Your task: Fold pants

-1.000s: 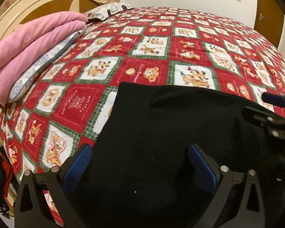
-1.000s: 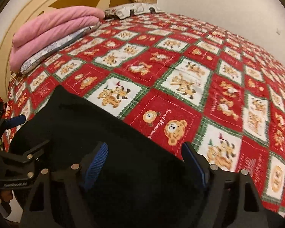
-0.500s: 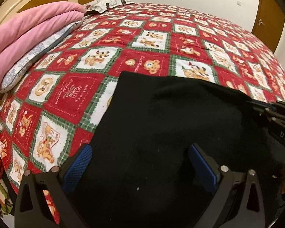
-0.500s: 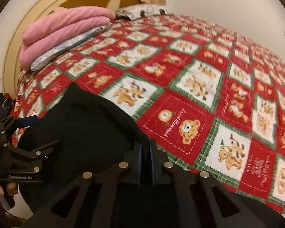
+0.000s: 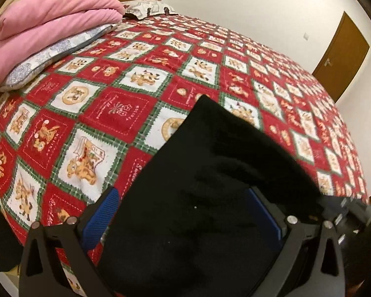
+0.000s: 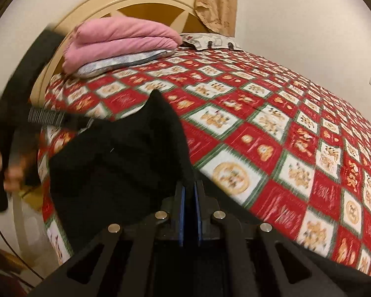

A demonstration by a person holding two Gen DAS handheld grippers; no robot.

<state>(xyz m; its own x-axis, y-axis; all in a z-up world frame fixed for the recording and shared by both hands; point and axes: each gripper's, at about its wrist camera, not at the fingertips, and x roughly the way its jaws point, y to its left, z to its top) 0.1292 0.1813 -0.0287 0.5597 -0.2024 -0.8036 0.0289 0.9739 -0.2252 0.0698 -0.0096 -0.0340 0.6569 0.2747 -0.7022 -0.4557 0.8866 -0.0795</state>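
The black pants (image 5: 210, 198) lie on the near edge of the bed and are pulled up into a peak. My right gripper (image 6: 189, 198) is shut on a fold of the pants (image 6: 126, 163), which hang from it to the left. My left gripper (image 5: 183, 208) is open, its blue pads (image 5: 99, 212) wide apart. The cloth drapes between them and partly covers the right pad. Neither pad presses on the cloth. In the right wrist view a blurred hand (image 6: 10, 173) shows at the far left.
The bed has a red and white patchwork bedspread (image 5: 141, 113). A folded pink blanket (image 5: 49, 24) on a grey pillow (image 5: 52, 59) sits by the cream headboard (image 6: 126, 2). A brown door (image 5: 341, 57) stands in the far wall.
The right gripper shut on the pants and then lifted them, raising the flat edge into a peak. Both views shifted along the bed. The left gripper stayed open.
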